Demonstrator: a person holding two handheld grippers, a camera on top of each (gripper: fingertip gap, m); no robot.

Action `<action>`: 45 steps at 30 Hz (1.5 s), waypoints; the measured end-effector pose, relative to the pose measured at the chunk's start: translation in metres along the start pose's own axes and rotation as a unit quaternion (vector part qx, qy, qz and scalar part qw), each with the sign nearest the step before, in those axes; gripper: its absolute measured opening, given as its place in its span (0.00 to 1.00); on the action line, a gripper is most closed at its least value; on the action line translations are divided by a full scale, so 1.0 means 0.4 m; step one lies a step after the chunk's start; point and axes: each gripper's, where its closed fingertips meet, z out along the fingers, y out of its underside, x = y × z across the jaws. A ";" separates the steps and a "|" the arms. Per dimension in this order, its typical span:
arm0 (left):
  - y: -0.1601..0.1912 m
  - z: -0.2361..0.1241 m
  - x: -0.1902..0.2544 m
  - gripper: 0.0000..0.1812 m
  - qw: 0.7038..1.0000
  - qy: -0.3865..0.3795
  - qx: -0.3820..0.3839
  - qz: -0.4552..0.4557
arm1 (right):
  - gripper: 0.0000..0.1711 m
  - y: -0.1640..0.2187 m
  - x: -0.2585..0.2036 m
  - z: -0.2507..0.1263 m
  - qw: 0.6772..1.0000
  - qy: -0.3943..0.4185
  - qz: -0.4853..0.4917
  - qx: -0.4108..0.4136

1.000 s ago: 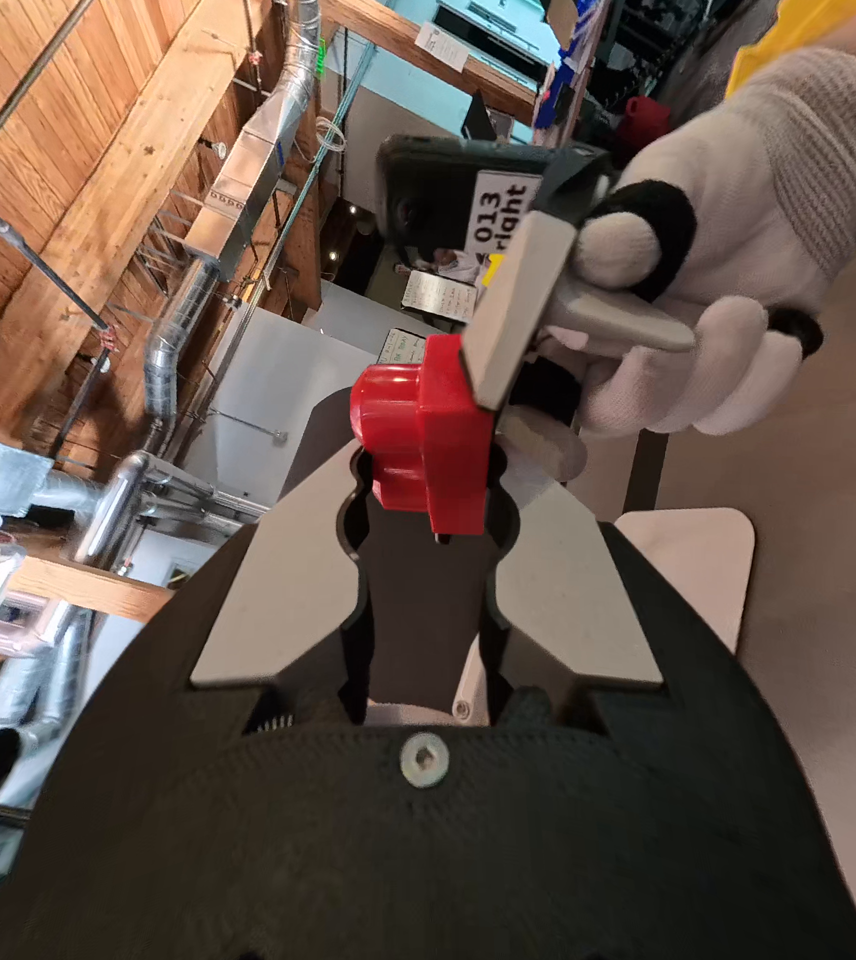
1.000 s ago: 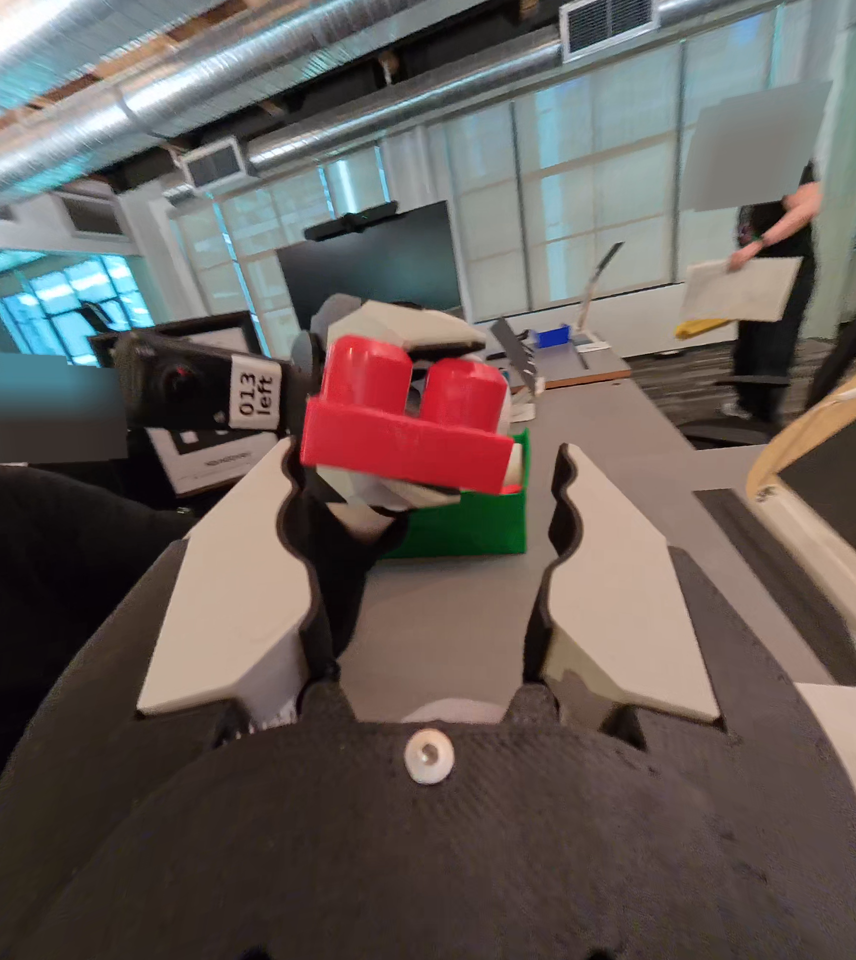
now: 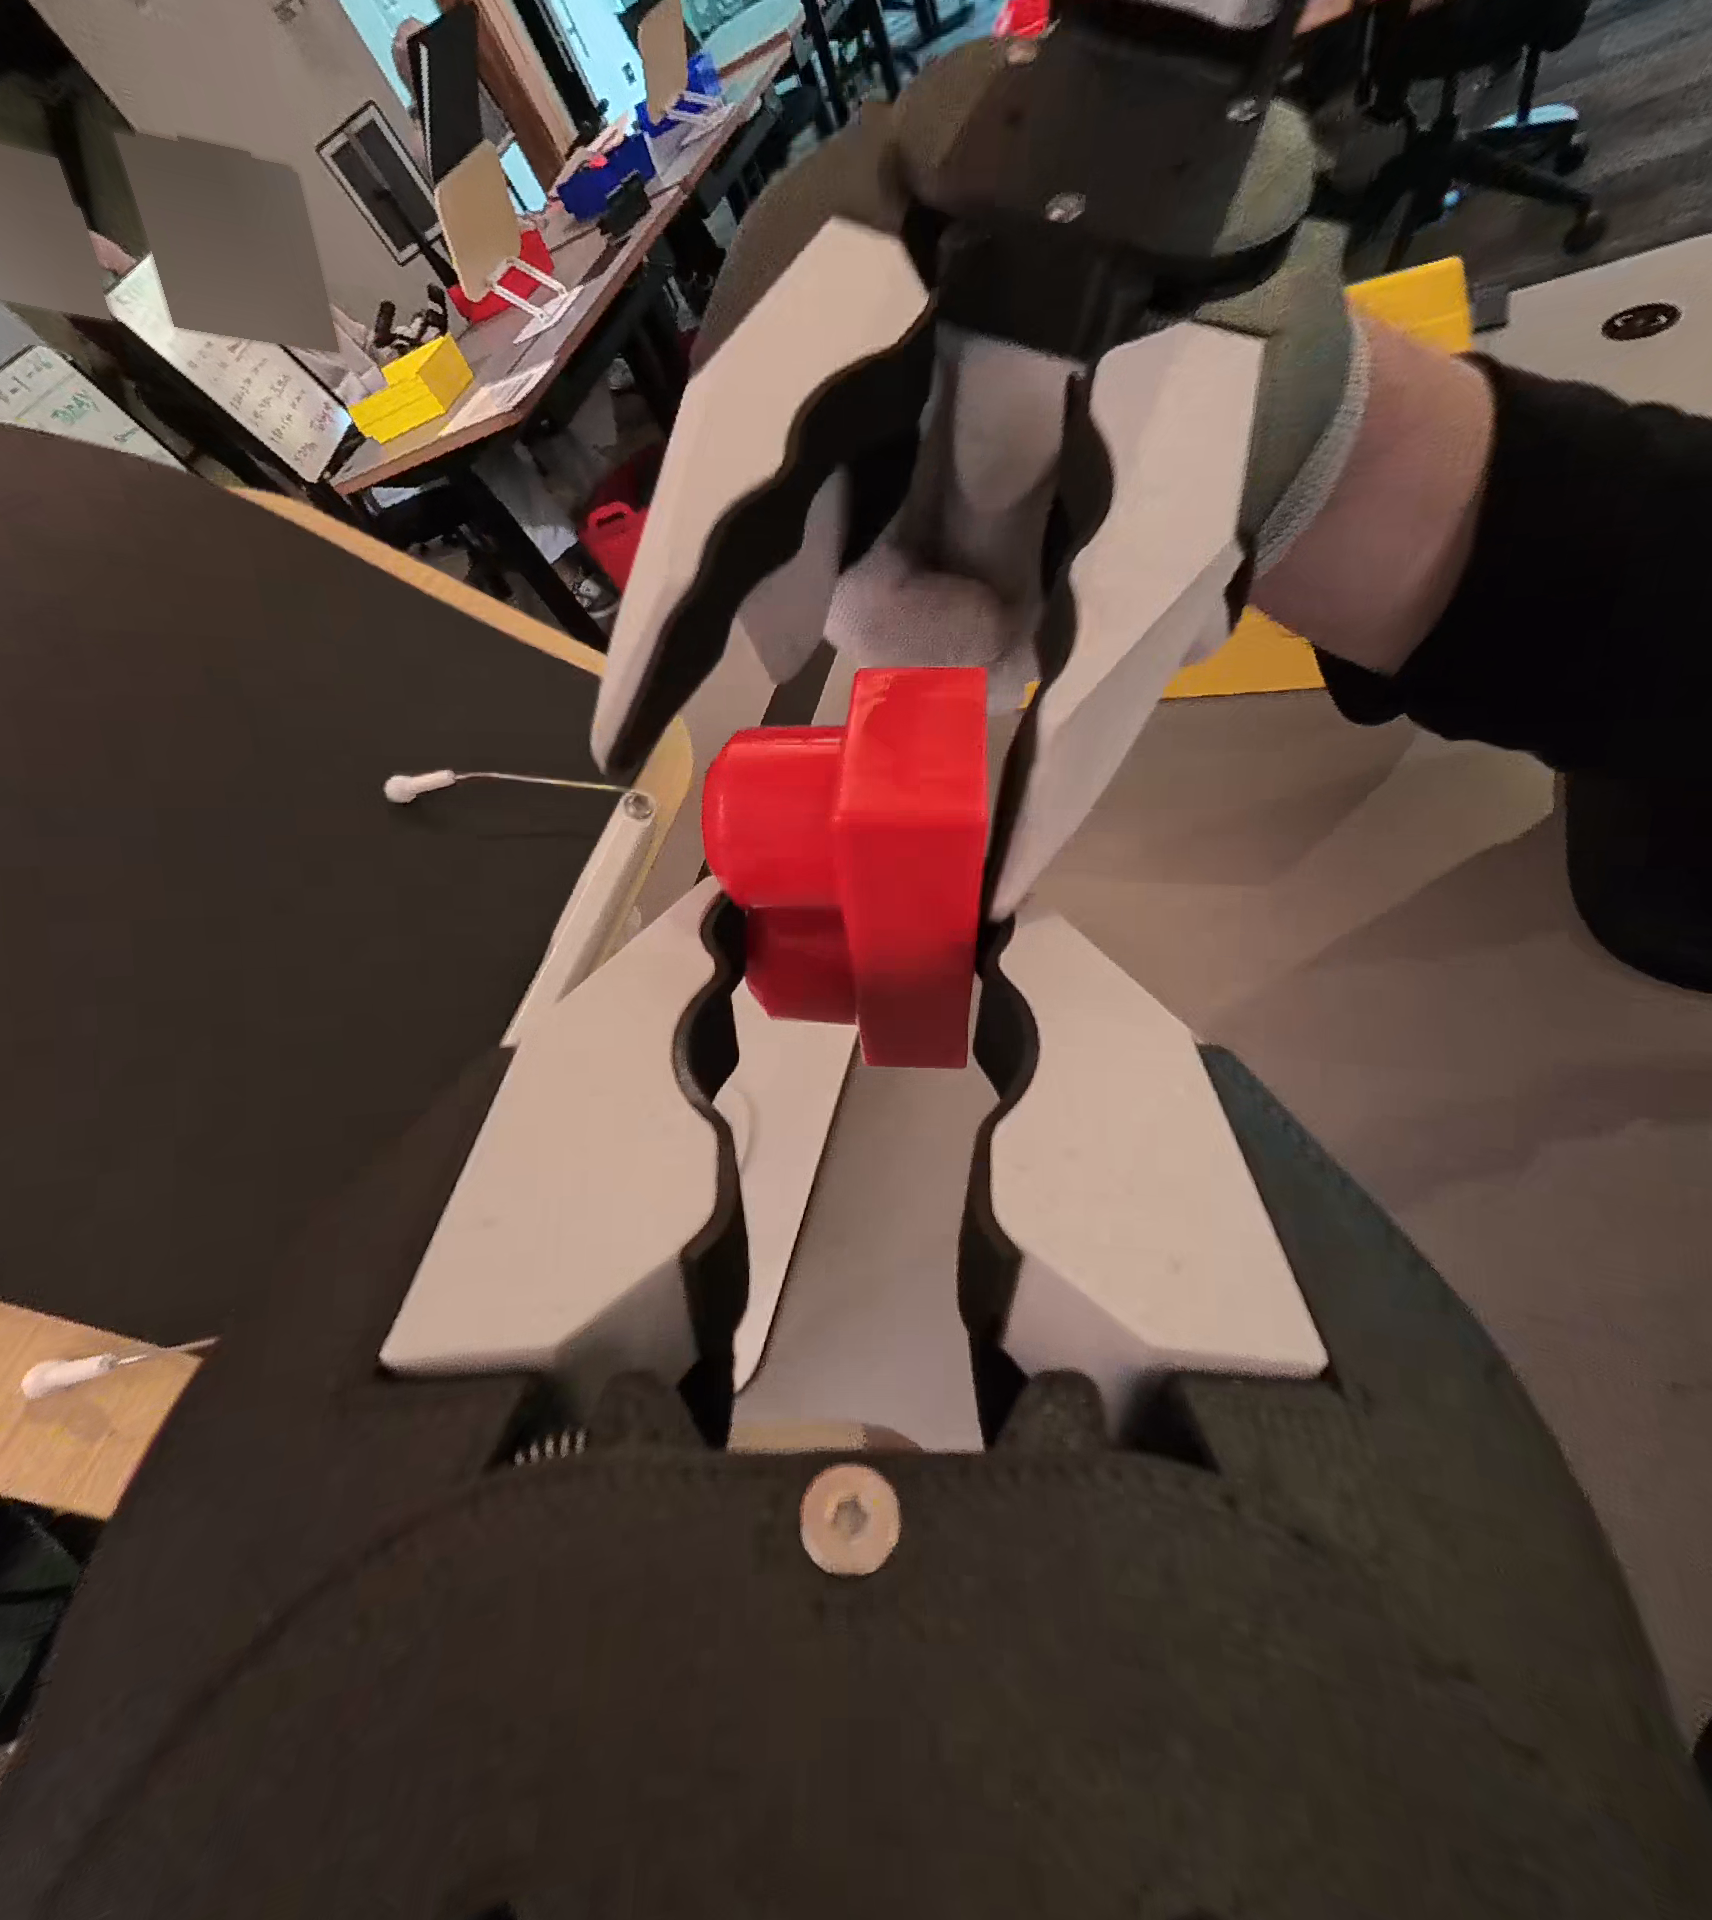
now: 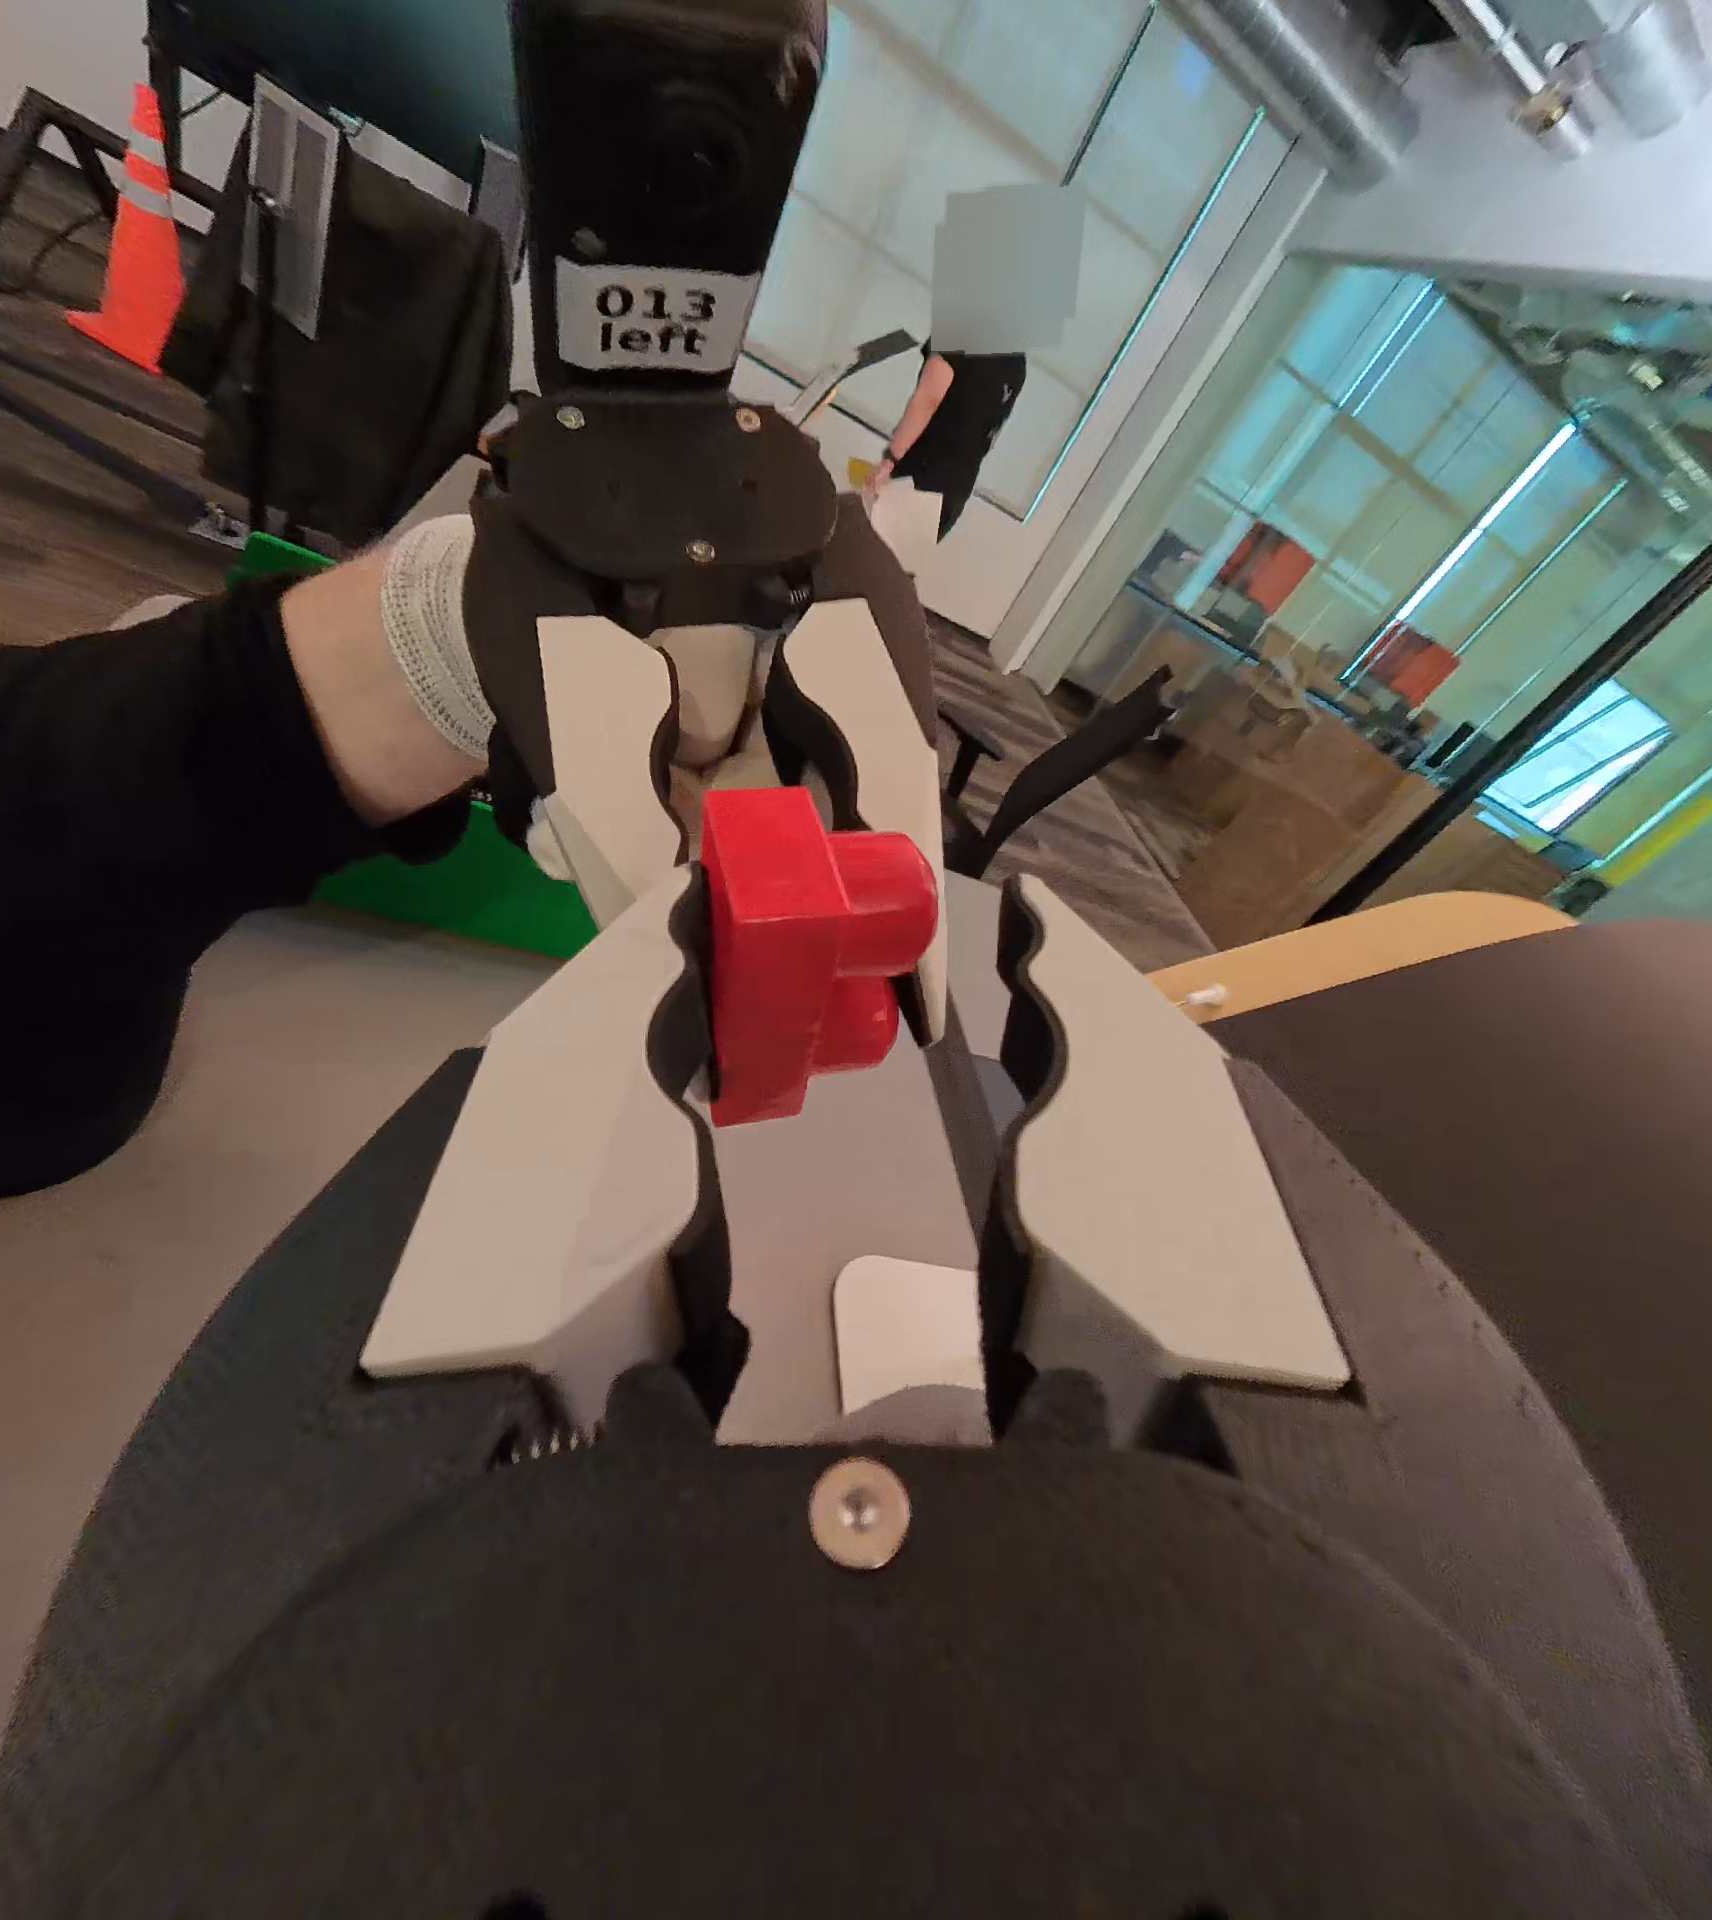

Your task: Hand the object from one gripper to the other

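Left claw [image 3: 847, 935] clamped on red block [image 3: 857, 873], studs toward 9 o'clock in left wrist view. Right claw [image 3: 810, 821] reaching in from 12 o'clock, spread wide around block's far end, one finger [image 3: 1091, 665] alongside block, other apart. Held above grey tabletop [image 4: 104, 1299].

We see the block [image 3: 852, 873] in the air between two grippers that face each other tip to tip: in the left wrist view it sits at the tips of the left gripper [image 3: 847, 940], with the right gripper [image 3: 810, 821] coming in from above and straddling it. In the right wrist view the block [image 4: 800, 956] lies against the left-hand finger of the right gripper [image 4: 847, 914], and the left gripper [image 4: 790, 904] stands just behind it. Below and behind them lies a table [image 4: 104, 1299], with a box [image 4: 457, 894] on it to the left and a traffic cone [image 4: 140, 234] on the floor farther back.
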 end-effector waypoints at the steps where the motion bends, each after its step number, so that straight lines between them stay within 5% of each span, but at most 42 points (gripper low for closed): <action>1: 0.001 0.001 0.002 0.23 1.000 0.000 -0.004 0.003 | 0.30 0.004 -0.002 0.001 1.000 -0.007 0.009 0.001; 4: 0.000 0.001 0.001 0.23 1.000 -0.005 -0.006 0.009 | 0.22 0.004 -0.014 0.000 0.999 -0.033 0.029 0.013; 12: -0.017 0.002 -0.002 0.23 1.000 -0.014 0.012 0.017 | 0.22 -0.009 0.000 -0.013 0.996 -0.040 0.066 0.039; 15: -0.040 -0.005 -0.027 0.31 0.995 -0.074 0.019 0.065 | 0.22 -0.016 0.026 -0.030 0.989 -0.043 0.128 0.062; 20: -0.074 -0.006 -0.054 0.43 0.954 -0.200 -0.018 0.222 | 0.22 0.010 0.074 -0.064 0.962 -0.060 0.253 0.087; 27: -0.077 0.097 -0.006 0.57 0.908 -0.221 -0.072 0.348 | 0.22 0.057 0.040 -0.119 0.933 -0.149 0.320 0.074; 34: -0.089 0.155 0.022 0.44 0.888 -0.229 -0.059 0.393 | 0.21 0.066 0.010 -0.151 0.922 -0.193 0.327 0.070; 45: -0.082 0.169 0.040 0.45 0.896 -0.208 -0.045 0.390 | 0.21 0.069 -0.014 -0.146 0.918 -0.219 0.323 0.067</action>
